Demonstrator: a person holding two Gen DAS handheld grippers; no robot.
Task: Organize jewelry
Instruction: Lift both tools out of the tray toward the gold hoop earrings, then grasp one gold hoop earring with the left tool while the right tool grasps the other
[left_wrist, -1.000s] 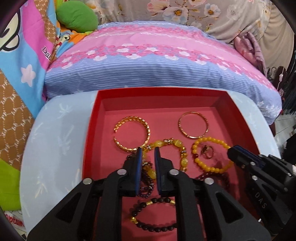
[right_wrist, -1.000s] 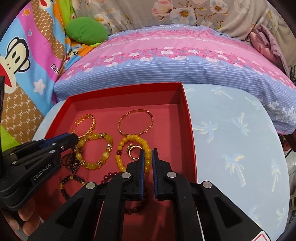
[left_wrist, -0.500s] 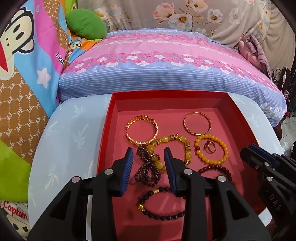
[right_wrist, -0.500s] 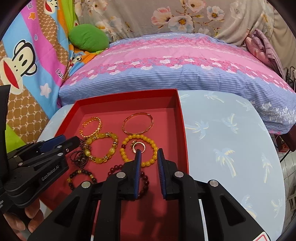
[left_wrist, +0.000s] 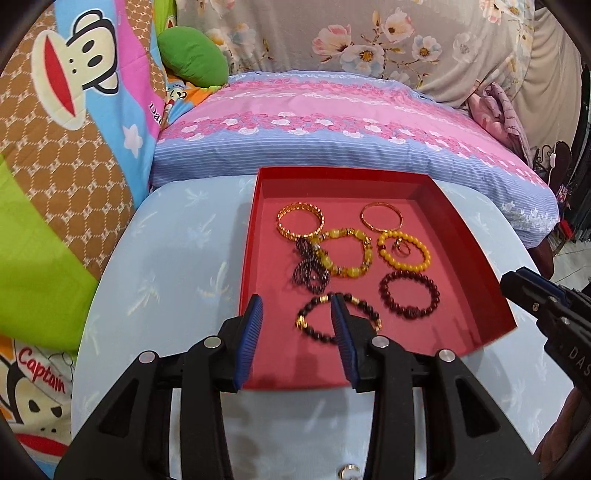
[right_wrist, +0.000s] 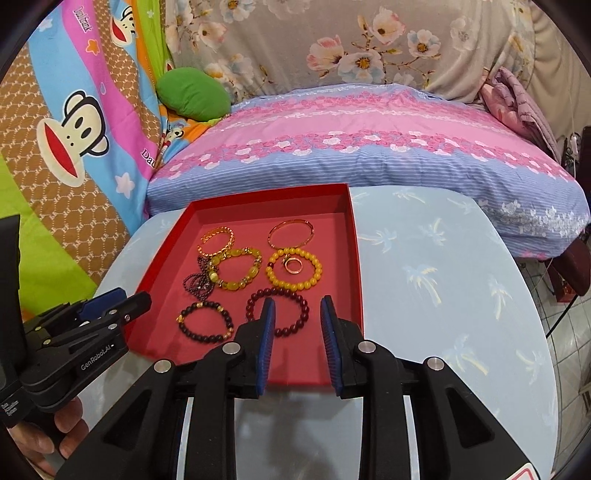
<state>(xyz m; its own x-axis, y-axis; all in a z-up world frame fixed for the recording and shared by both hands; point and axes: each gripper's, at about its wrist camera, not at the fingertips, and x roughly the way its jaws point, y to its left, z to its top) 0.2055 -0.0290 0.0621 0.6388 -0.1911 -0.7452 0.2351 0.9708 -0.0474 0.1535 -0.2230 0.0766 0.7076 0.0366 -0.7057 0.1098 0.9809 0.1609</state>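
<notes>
Left gripper (left_wrist: 296, 318) spread wide, holding nothing, above red tray's (left_wrist: 476, 236) near edge | right gripper (right_wrist: 297, 320) spread, empty, over dark red bracelet (right_wrist: 277, 311) | bracelets and ring (right_wrist: 293, 265) lie in tray on pale blue surface (right_wrist: 436, 291)
</notes>
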